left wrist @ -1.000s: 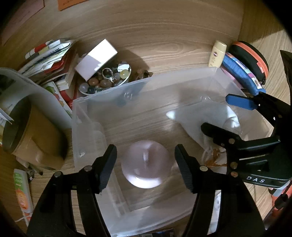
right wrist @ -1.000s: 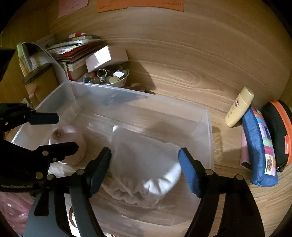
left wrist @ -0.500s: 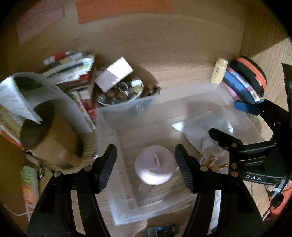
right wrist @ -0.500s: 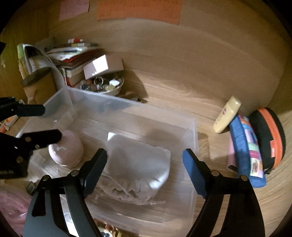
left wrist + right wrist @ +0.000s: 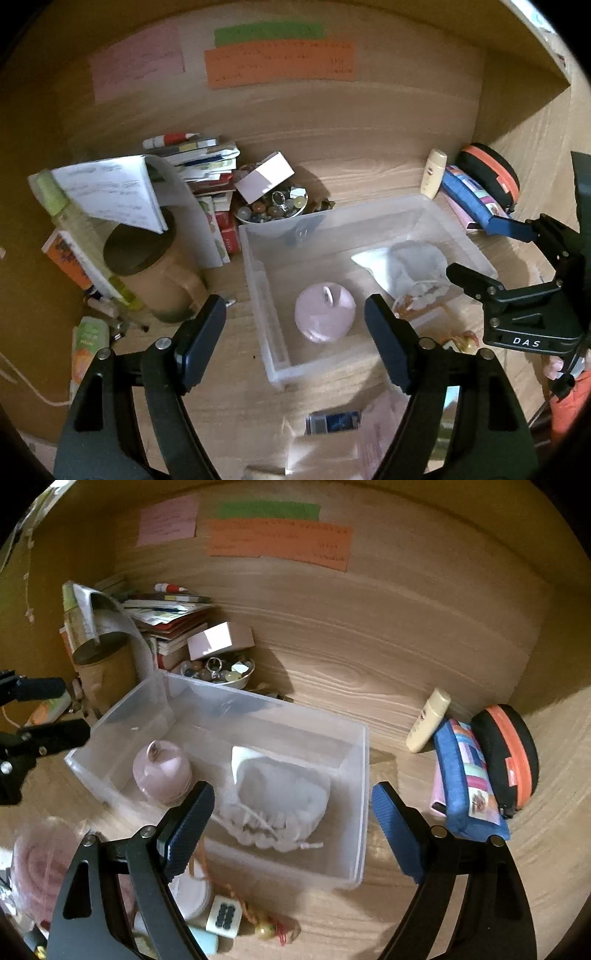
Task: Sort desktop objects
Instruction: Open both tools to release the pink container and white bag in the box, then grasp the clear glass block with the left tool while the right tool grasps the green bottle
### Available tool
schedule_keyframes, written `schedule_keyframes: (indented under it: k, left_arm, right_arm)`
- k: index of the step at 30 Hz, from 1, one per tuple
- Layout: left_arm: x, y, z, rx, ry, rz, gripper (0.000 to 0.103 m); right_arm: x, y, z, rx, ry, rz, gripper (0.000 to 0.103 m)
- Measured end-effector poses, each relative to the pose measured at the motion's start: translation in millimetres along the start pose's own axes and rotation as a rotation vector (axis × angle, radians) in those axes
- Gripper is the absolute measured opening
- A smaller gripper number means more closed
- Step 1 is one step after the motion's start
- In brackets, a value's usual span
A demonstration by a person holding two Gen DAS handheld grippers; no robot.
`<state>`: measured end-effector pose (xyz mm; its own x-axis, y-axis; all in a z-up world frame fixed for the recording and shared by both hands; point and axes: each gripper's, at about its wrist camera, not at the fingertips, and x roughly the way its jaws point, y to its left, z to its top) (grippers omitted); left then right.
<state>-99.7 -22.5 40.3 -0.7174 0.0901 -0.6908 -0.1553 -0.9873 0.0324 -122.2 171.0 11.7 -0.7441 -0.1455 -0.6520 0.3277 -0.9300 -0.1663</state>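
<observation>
A clear plastic bin (image 5: 255, 258) (image 5: 360, 775) stands on the wooden desk. Inside lie a round pink jar (image 5: 325, 312) (image 5: 162, 771) and a white drawstring pouch (image 5: 413, 266) (image 5: 284, 801). My left gripper (image 5: 295, 343) is open and empty, raised above the bin's near left corner. My right gripper (image 5: 291, 830) is open and empty, raised over the bin's near edge by the pouch. It also shows in the left wrist view (image 5: 491, 254) at the right.
A bowl of beads (image 5: 273, 206) with a white box (image 5: 264, 177), stacked books (image 5: 207, 162) and a brown mug (image 5: 155, 269) stand left. A cream tube (image 5: 428, 720), blue pouch (image 5: 465, 786) and black-orange case (image 5: 509, 753) lie right. A tile charm (image 5: 225, 915) lies in front.
Both grippers have lifted up and back from the bin, both open throughout. The jar and pouch stay in the bin and look smaller now.
</observation>
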Motion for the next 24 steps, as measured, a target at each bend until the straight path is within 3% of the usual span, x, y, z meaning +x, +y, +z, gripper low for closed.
schedule_keyframes:
  k: [8,15,24]
  left_arm:
    - [-26.6,1.2,-20.0,-0.037,-0.018,-0.013,0.079]
    - [-49.8,9.6,-47.7,-0.051,-0.032,0.001,0.086]
    - [-58.6,38.3,-103.3,-0.093,0.047,0.059,0.088]
  right_arm:
    - [-24.9,3.5,-20.8,-0.009,-0.007,-0.01,0.085]
    - [-43.8,3.5,-44.6,0.007,-0.004,-0.003,0.086]
    - [-49.3,2.2,-70.8,0.04,0.026,0.013,0.086]
